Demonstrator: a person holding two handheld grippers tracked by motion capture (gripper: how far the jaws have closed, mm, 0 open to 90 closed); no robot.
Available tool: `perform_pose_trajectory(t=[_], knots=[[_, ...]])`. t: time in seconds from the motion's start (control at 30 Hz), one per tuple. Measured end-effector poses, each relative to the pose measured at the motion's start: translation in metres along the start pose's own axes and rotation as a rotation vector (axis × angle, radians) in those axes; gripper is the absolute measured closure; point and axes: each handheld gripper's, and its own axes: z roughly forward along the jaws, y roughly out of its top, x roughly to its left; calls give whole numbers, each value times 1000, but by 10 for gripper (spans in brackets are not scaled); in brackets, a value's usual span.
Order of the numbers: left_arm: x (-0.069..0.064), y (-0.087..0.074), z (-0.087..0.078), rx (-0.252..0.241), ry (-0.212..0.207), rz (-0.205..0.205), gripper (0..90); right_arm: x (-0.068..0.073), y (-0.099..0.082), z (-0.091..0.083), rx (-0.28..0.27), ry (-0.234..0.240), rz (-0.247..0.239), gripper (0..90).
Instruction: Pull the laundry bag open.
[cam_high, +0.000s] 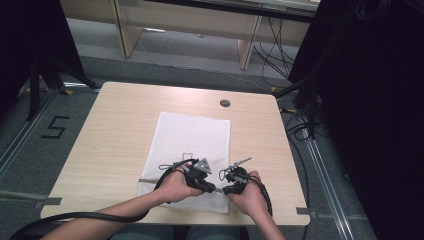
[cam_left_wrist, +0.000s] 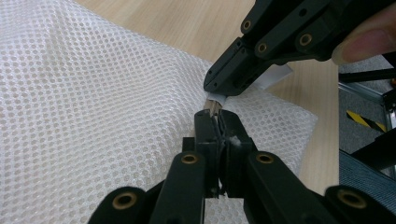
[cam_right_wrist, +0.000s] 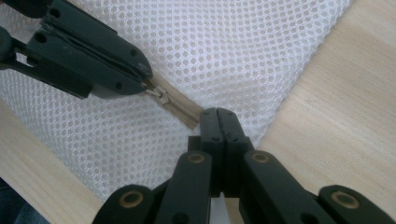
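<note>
Your left gripper (cam_high: 212, 188) pinches the zip pull (cam_right_wrist: 161, 96) on the mesh bag (cam_high: 192, 135). Your right gripper (cam_high: 226, 190), just beside it, pinches the zip's end (cam_right_wrist: 191, 120).

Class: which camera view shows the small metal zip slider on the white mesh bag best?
The right gripper view: the small metal zip slider lies clear on the beige zip tape. The left gripper view hides it behind the tools; the high view shows the bag too small to tell.

A light wooden square table (cam_high: 115, 130) stands on a grey floor (cam_high: 165, 67). A small round grey cap (cam_high: 225, 103) sits near its far edge. Black cables (cam_high: 272, 50) hang by pale wooden furniture legs (cam_high: 247, 47).
</note>
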Motion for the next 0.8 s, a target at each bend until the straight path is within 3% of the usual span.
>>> perform_pose_trajectory(t=[0.8], knots=[[1, 0, -5, 6, -2, 0, 873, 0, 0, 0, -3, 3, 4, 900]])
